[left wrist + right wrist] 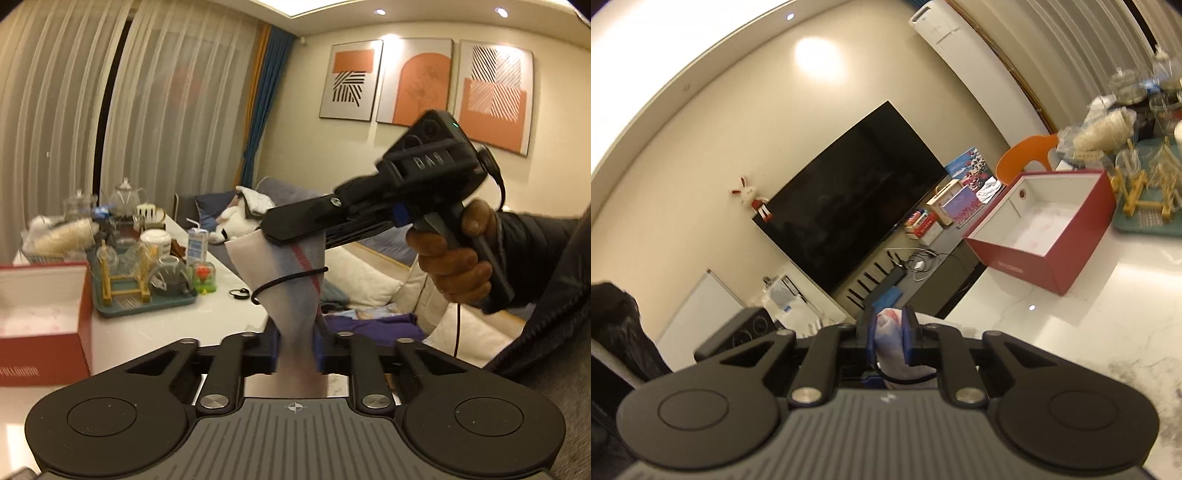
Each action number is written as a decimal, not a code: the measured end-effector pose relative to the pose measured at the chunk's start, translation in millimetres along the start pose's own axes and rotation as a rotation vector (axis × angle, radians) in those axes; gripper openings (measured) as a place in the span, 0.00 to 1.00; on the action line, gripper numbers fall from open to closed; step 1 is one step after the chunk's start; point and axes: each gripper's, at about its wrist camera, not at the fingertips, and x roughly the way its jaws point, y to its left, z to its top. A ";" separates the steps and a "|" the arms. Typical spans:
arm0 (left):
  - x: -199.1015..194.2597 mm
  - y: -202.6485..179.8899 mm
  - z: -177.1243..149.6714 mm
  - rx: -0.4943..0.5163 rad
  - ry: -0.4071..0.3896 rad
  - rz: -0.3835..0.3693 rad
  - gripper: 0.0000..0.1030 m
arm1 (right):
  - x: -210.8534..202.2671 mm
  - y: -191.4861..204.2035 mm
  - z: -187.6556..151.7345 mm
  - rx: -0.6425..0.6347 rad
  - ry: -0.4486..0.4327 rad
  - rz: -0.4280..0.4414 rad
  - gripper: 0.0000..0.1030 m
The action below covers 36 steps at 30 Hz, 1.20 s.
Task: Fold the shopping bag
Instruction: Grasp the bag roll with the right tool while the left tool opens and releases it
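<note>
The shopping bag (291,280) is folded into a narrow white, blue and red strip, held up in the air above the white table (177,325). A black elastic loop (284,282) circles its middle. My left gripper (297,354) is shut on the strip's lower end. My right gripper (291,236) comes in from the right, held by a hand (450,258), and is shut on the strip's upper end. In the right wrist view the right gripper (890,339) pinches the bunched bag (892,343) between its blue pads, with the elastic loop (905,380) below.
A red open box (1045,225) stands on the white marble table (1089,332). A teal tray (147,295) with glassware, a milk carton (197,245) and jars crowd the table's far side. A sofa (369,273) with cushions and clothes lies to the right. A television (849,199) hangs on the wall.
</note>
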 end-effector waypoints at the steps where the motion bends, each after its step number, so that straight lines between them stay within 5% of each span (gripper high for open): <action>1: -0.7 1.1 0.6 -0.001 -0.006 0.005 0.15 | -2.3 2.5 -0.1 -0.023 -0.010 -0.010 0.22; 8: 2.6 -0.9 5.0 0.015 -0.022 -0.010 0.15 | 1.9 17.6 -8.5 -0.141 0.042 -0.136 0.28; 17: 8.5 -4.1 5.1 0.041 -0.014 -0.027 0.15 | -9.0 12.4 -9.3 -0.131 0.101 -0.109 0.31; 23: 13.2 3.0 1.0 -0.009 0.021 0.013 0.21 | 0.2 9.9 -15.5 -0.115 0.082 -0.157 0.15; 27: 21.6 10.5 -11.1 -0.069 0.091 0.119 0.25 | -3.2 -13.8 -10.6 0.017 -0.042 -0.241 0.14; 31: 42.5 30.0 -33.3 -0.155 0.251 0.267 0.51 | 2.2 -60.0 -7.1 0.249 -0.152 -0.263 0.15; 36: 64.8 56.6 -55.2 -0.256 0.420 0.366 0.53 | 48.9 -111.4 -21.5 0.500 -0.161 -0.278 0.15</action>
